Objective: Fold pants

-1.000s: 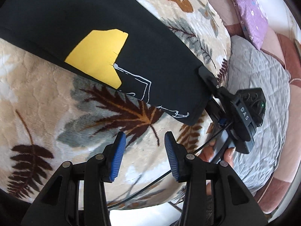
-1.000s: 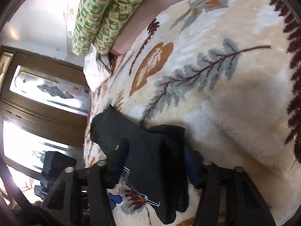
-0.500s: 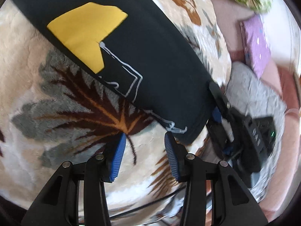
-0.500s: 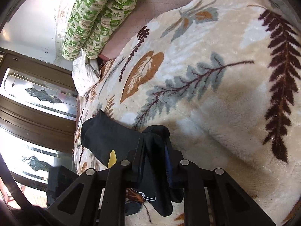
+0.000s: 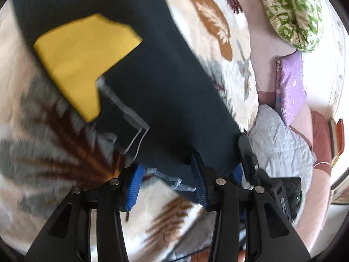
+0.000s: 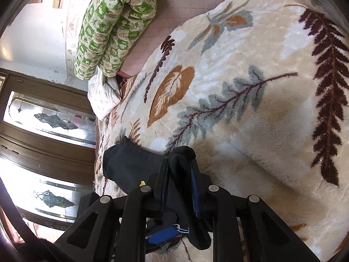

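Observation:
Black pants with a yellow patch and white line print lie flat on a leaf-patterned blanket. My left gripper is open, its blue pads standing on either side of the pants' near hem without pressing it. Just to the right, my right gripper clamps the hem's corner. In the right wrist view, the right gripper is shut on a bunched fold of the pants, which hangs down between its fingers.
A rolled green-patterned quilt and a purple pillow lie at the back. A grey quilted cover sits at the blanket's right edge. Glass-panelled doors stand beyond the bed on the left.
My right gripper's jaws closed onto the pants' corner. The left gripper rolled and came up to the hem, which now lies between its fingers.

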Available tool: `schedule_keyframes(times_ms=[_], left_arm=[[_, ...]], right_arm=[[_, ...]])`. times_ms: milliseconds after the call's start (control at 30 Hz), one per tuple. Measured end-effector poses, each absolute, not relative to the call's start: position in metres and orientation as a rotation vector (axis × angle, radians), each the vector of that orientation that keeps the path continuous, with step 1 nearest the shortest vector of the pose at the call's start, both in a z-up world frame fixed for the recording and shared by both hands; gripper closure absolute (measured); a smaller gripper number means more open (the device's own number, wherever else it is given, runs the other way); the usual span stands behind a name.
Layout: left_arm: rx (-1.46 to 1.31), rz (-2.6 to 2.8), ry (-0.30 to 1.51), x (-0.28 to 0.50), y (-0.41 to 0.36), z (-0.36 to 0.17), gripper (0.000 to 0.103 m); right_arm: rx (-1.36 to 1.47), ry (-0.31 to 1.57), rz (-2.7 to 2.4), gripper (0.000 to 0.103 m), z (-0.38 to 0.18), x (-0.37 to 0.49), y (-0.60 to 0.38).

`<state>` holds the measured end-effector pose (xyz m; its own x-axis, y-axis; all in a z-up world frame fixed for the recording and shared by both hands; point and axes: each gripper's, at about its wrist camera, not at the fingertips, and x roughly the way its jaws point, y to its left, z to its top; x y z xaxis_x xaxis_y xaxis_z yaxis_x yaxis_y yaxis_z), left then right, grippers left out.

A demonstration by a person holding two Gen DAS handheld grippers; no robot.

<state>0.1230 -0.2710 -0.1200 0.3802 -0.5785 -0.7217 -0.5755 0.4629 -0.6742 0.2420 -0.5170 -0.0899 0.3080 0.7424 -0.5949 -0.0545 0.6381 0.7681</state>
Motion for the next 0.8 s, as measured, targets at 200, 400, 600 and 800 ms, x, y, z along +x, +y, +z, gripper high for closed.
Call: schedule_keyframes(times_ms=[200, 400, 600, 800], left_arm=[[-1.084, -0.040, 1.327, 0.138, -0.273, -0.122, 0.091], [-1.084, -0.063, 1.354, 0.156, -0.279, -0.122, 0.092], [-1.007, -0.079, 1.344, 0.161, -0.284, -0.116, 0.092], [-0.970, -0.110, 1.342, 0.159, -0.282, -0.109, 0.092]], right_arm=[[0.739, 1.158, 0.570, 0.084, -0.096, 0.241, -0.520], [0.822, 1.185, 0.569, 0.081, -0.114, 0.237, -0.530], [0.785, 1.168, 0.524, 0.089, -0.123, 0.232, -0.528], [0.754, 1.134, 0.503, 0.091, -0.106, 0.226, -0.525]])
